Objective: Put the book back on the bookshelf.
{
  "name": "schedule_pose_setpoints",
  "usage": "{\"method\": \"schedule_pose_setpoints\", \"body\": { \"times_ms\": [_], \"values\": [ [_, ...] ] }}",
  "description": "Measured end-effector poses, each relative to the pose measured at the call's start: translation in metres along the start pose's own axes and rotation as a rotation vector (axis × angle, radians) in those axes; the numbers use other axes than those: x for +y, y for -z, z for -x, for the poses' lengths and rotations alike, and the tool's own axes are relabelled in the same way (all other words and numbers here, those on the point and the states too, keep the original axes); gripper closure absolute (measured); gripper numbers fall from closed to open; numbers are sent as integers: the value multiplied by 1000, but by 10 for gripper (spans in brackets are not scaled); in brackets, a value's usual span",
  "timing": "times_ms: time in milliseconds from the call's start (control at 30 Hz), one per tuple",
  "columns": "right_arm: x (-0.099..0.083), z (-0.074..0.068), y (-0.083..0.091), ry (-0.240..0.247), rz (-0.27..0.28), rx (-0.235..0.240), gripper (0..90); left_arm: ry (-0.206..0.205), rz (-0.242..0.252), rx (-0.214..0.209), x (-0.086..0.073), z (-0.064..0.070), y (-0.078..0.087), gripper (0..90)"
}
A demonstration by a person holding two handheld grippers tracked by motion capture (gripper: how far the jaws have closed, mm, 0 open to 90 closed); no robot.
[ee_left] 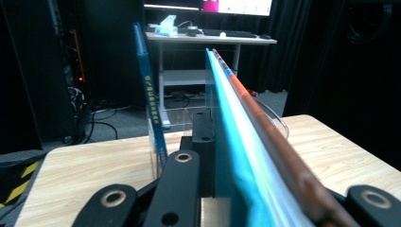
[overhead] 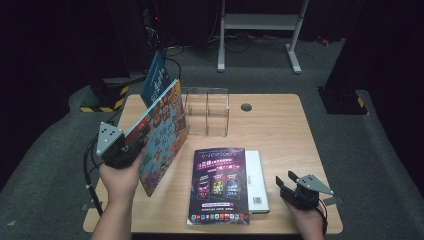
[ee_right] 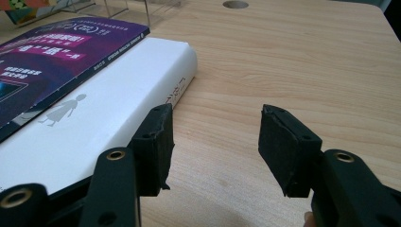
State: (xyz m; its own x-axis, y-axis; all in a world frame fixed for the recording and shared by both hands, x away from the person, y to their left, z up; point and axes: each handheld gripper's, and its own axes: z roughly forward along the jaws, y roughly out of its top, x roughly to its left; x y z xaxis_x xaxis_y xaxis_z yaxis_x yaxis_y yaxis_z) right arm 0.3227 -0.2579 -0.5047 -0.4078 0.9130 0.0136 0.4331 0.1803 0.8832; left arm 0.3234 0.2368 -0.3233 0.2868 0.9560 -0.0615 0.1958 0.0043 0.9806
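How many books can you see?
4. A colourful book is held up by the left tongs. A blue book stands by the clear rack. A purple book lies atop a white book. No more visible.

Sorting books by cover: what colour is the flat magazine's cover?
Purple magazine, with pink and white print; clearest in the high view.

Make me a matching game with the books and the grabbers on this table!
Things:
1. colourful book
2. purple magazine
3. white book
4. right gripper

States:
A. open, holding nothing
B. lying flat on top of another book
C. held up on edge by the left gripper
D. flat on the table, partly covered

Pairs: 1-C, 2-B, 3-D, 4-A
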Motion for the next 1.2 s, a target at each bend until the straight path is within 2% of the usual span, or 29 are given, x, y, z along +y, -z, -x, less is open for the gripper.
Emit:
{"method": "schedule_pose_setpoints", "body": {
  "times_ms": [200,500,800,900,1033,1200],
  "values": [
    [0,1,0,-3,2,-2,458,3,21,43,2,0,-3,813],
    [0,2,0,-2,2,-1,459,-1,40,78,8,1,-16,813],
    [0,2,1,-8,6,-1,461,7,45,102,14,3,-37,812],
    [0,2,1,-4,6,1,460,-1,44,106,16,5,-44,813],
    [0,2,1,-2,4,1,460,-3,59,114,15,7,-52,812],
    [0,3,0,2,0,-1,459,-6,50,121,13,8,-61,812]
  ]
}}
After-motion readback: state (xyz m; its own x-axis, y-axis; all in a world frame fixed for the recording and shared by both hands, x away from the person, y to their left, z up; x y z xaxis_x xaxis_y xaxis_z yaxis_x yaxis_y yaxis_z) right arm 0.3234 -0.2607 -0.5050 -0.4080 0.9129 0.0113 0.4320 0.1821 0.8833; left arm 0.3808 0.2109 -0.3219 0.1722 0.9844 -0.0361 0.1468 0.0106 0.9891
